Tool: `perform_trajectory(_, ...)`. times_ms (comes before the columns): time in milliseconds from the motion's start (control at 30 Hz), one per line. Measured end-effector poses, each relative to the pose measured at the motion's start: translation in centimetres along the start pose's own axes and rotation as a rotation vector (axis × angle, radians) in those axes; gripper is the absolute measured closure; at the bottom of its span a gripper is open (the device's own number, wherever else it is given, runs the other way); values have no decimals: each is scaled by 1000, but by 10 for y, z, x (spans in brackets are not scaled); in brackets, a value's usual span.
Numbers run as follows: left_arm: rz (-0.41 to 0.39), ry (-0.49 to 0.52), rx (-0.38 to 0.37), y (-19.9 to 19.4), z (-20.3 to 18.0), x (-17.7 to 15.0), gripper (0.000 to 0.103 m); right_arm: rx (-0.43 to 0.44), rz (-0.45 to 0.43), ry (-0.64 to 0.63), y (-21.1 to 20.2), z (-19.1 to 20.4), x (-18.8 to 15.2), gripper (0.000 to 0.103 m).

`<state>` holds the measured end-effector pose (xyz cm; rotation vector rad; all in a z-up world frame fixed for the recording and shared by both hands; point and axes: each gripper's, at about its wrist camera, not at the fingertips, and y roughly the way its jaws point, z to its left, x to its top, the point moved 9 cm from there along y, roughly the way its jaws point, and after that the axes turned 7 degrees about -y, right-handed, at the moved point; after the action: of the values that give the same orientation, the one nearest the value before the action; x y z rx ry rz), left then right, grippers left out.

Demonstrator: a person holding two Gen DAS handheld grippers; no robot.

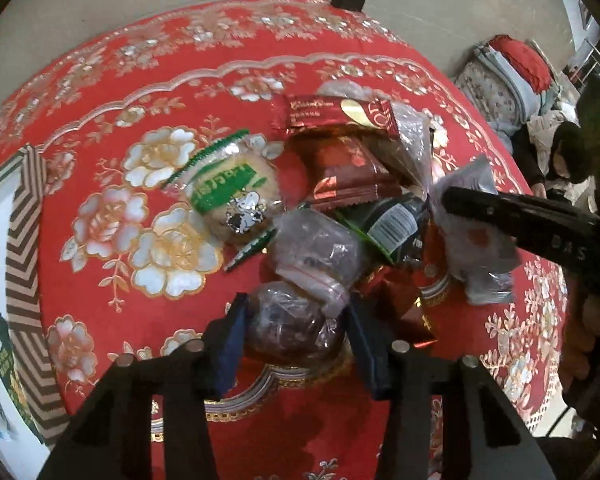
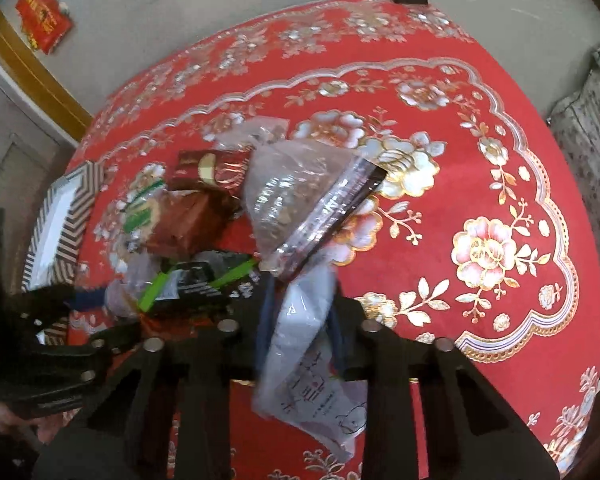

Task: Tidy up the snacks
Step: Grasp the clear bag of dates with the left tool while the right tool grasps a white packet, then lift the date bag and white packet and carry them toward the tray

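Note:
A heap of wrapped snacks lies on the red flowered tablecloth (image 1: 112, 92). My left gripper (image 1: 296, 320) has its fingers on both sides of a dark round pastry in clear wrap (image 1: 288, 328) at the near edge of the heap. My right gripper (image 2: 300, 312) is shut on a pale purple-white packet (image 2: 308, 356) and holds it just right of the heap; it also shows in the left wrist view (image 1: 476, 240). The heap holds a green-labelled biscuit (image 1: 232, 196), red foil packets (image 1: 348, 168), a black packet with a barcode (image 1: 396, 224) and clear bags (image 2: 296, 196).
A box with a brown zigzag rim (image 1: 24, 248) stands at the table's left edge, also in the right wrist view (image 2: 60, 224). A small black block (image 1: 347, 0) sits at the far table edge. A person (image 1: 568, 152) and bedding are beyond the right side.

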<state>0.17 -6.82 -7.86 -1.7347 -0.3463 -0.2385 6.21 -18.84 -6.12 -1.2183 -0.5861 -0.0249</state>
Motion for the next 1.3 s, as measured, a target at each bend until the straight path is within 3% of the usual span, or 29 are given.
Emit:
perform_trajectory(267, -35, -51, 38, -13, 16, -7, 54, 50, -69, 37, -30, 4, 0, 87)
perform_trajectory(533, -46, -47, 127, -26, 25, -22, 54, 129, -55, 76, -41, 20, -21, 87)
perform_trajectory(1000, -96, -97, 189, -43, 41, -23, 54, 93, -38, -1, -53, 46, -36, 87)
perform_trajectory(1300, -95, -105, 167, -45, 41, -26, 54, 90, -47, -3, -55, 49, -37, 87)
